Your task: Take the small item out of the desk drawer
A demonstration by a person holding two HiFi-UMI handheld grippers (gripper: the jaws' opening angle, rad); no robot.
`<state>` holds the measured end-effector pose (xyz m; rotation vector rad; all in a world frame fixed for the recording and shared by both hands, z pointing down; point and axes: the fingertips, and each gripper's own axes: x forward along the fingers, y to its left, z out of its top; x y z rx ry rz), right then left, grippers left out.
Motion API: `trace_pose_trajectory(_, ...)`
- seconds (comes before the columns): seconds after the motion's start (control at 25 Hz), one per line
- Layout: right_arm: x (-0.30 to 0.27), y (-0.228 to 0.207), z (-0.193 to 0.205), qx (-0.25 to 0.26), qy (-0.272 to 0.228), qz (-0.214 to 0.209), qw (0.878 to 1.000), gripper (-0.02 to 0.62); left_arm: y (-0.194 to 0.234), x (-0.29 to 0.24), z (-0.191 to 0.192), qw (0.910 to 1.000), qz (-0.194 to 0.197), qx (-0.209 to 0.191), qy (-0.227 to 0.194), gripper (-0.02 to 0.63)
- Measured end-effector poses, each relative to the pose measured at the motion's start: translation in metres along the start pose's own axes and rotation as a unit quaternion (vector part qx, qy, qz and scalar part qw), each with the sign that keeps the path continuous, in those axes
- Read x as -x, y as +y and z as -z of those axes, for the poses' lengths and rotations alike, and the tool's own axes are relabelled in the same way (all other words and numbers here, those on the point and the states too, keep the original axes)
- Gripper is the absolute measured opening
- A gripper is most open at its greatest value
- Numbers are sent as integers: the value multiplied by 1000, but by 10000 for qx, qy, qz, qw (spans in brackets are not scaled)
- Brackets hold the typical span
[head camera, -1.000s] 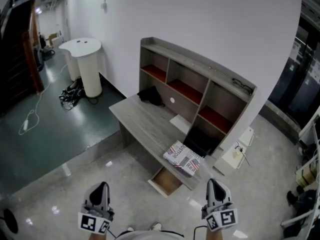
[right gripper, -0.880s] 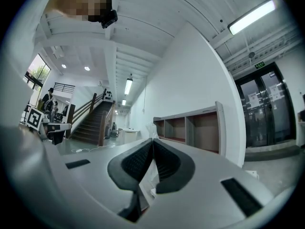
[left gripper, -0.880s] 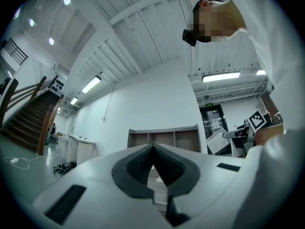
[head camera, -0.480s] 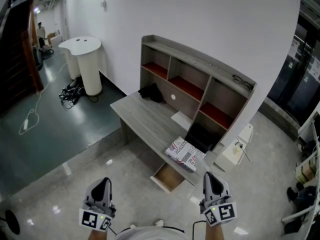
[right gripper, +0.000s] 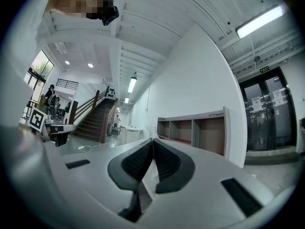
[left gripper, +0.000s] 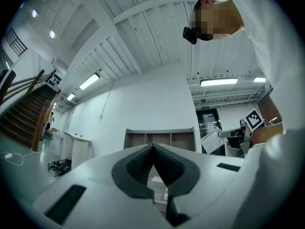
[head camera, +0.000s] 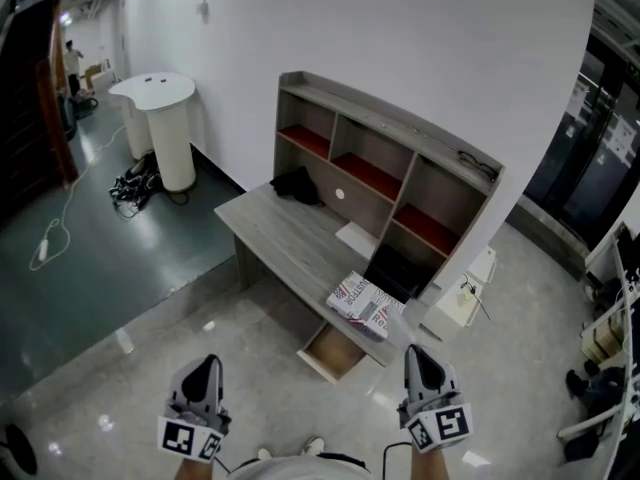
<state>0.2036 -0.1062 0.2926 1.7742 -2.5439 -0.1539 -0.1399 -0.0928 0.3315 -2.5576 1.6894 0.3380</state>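
Observation:
A grey wooden desk [head camera: 285, 240] with a hutch stands against the white wall. Under its front edge one drawer [head camera: 334, 354] is pulled out, showing a pale wood inside; I cannot make out any small item in it. My left gripper [head camera: 204, 370] and right gripper [head camera: 419, 359] are held low in the head view, well short of the desk, both shut and empty. The left gripper's pads [left gripper: 143, 163] meet at the tip, with the hutch [left gripper: 159, 140] far ahead. The right gripper [right gripper: 153, 140] is also shut and points toward the hutch [right gripper: 193, 130].
A printed red, white and blue package [head camera: 366, 307] lies on the desk above the drawer. A black bundle [head camera: 297, 185] and a white sheet [head camera: 357, 236] lie further back. A white round stand [head camera: 160, 103] and cables [head camera: 133, 184] sit left; a white box [head camera: 462, 303] right.
The head view has shifted slightly, so the desk sits a little further left in the picture. The right gripper has risen a little. Both grippers stay shut.

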Motion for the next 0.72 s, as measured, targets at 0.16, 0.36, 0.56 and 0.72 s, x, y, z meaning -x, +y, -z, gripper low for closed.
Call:
trace_pose_trajectory(0.16, 6, 7, 2, -33, 51, 21, 10000, 25, -1, 7, 1, 10000, 47, 21, 74, 17)
trace_pose_trajectory(0.36, 12, 14, 6, -44, 102, 39, 9999, 25, -2, 15, 3, 9999, 93, 32, 129, 17)
trace_pose_trajectory(0.56, 16, 22, 7, -58, 133, 64, 9999, 25, 0, 25, 5, 9998, 90, 64, 171, 17)
trace_pose_trajectory(0.72, 16, 28, 12, -78, 145, 56, 9998, 25, 3, 29, 10, 9997, 79, 103, 209, 17)
